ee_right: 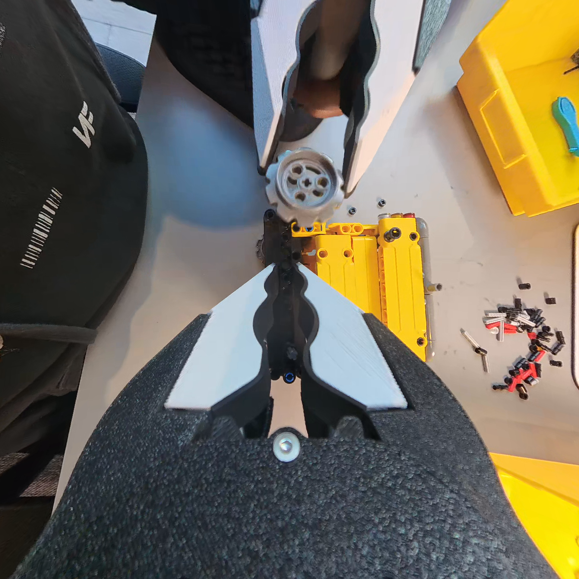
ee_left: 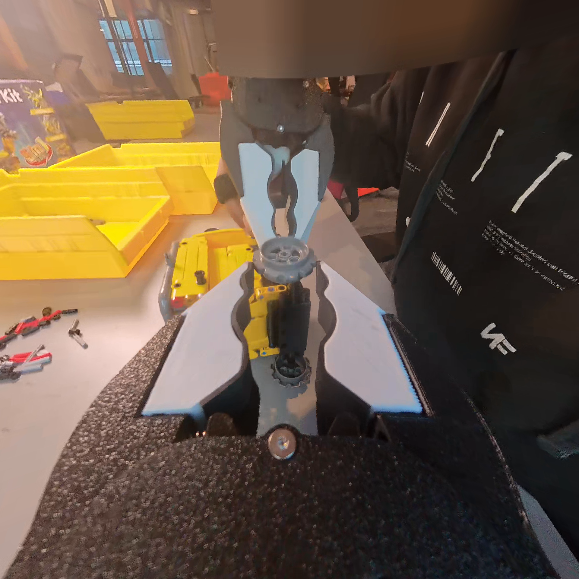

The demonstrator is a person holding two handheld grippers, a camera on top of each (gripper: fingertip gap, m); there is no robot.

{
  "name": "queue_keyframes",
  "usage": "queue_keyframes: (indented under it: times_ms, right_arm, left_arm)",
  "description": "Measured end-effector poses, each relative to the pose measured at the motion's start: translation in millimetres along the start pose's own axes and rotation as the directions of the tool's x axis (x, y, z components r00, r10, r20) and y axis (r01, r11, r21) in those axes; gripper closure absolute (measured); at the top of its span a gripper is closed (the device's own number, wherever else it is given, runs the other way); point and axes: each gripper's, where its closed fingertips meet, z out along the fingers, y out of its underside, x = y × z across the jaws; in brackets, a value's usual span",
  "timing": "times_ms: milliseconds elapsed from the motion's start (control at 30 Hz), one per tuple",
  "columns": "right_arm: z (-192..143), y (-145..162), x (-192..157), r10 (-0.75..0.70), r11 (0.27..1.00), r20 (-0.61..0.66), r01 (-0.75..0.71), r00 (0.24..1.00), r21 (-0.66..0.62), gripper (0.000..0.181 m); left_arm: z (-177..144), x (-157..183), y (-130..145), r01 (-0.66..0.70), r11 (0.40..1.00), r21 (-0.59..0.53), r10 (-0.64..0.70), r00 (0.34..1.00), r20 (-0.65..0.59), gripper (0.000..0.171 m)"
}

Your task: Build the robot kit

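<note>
Beside yellow model [ee_right: 369, 275], loose pins [ee_right: 526, 338], yellow bins [ee_left: 94, 219].

My table [ee_left: 94, 360] is pale grey, smooth, lightly scuffed. Behind it I see tall multi-pane windows [ee_left: 134, 47] giving cool daylight, against warm orange indoor light on the left. Dim wall [ee_left: 62, 31] around them; far room blurred, furniture shapes unclear.

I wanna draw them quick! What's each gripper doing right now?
Left gripper: closed on the grey plastic toothed wheel.
Right gripper: closed on the black holed plastic beam of the yellow brick model.
</note>
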Motion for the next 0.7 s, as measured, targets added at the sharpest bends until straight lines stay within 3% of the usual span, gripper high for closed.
queue_keyframes:
  times_ms: [433,700]
  right_arm:
    - [1.1,-1.9,-0.7,-0.003,1.000,-0.014,0.003,1.000,0.019,0.174]
    - [2.7,-2.4,-0.3,-0.009,1.000,-0.012,0.009,1.000,0.017,0.173]
  left_arm:
    - [1.3,5.6,-7.9,0.014,0.999,0.041,-0.013,1.000,-0.003,0.135]
    - [4.4,8.0,-4.6,-0.009,1.000,0.003,0.009,1.000,0.018,0.135]
